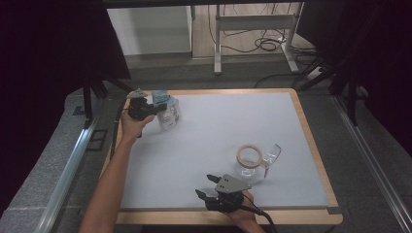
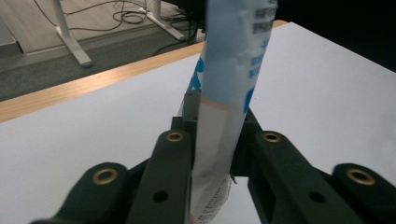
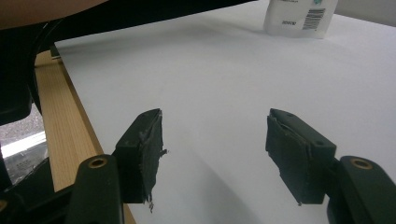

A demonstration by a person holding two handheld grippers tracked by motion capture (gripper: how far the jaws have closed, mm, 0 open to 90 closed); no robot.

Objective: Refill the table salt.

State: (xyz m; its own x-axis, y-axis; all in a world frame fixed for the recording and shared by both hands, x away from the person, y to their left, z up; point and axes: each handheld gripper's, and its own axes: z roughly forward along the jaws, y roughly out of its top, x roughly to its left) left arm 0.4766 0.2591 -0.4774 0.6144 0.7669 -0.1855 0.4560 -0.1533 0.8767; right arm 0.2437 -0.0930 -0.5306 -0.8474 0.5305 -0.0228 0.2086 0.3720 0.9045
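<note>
Soft plastic pouch, blue and white print, sits pinched in the left gripper at the far-left corner of the table; jaws are clamped flat on it, pouch standing roughly upright between them. In the high view the pouch is just beside the left gripper, near the wooden rim. Whether its base touches the mat or hangs just above, can't tell. Right gripper is open and empty, jaws well apart over bare mat at the near edge; high view puts the right gripper near a glass jug with a wooden ring on its mouth, not touching either. Handling guess: pouch looks light and floppy, film probably slick, so it can fold or slide out if swung fast. Current grip is across the flat faces, mid-to-low on the body, which seems sane; a pinch near the top seam would be stiffer and less likely to squeeze contents around. Avoid gripping hard on the bulged part if it's filled. Jug is glass, so fragile and slippery; keep the pouch move clear of it until lined up.
</note>
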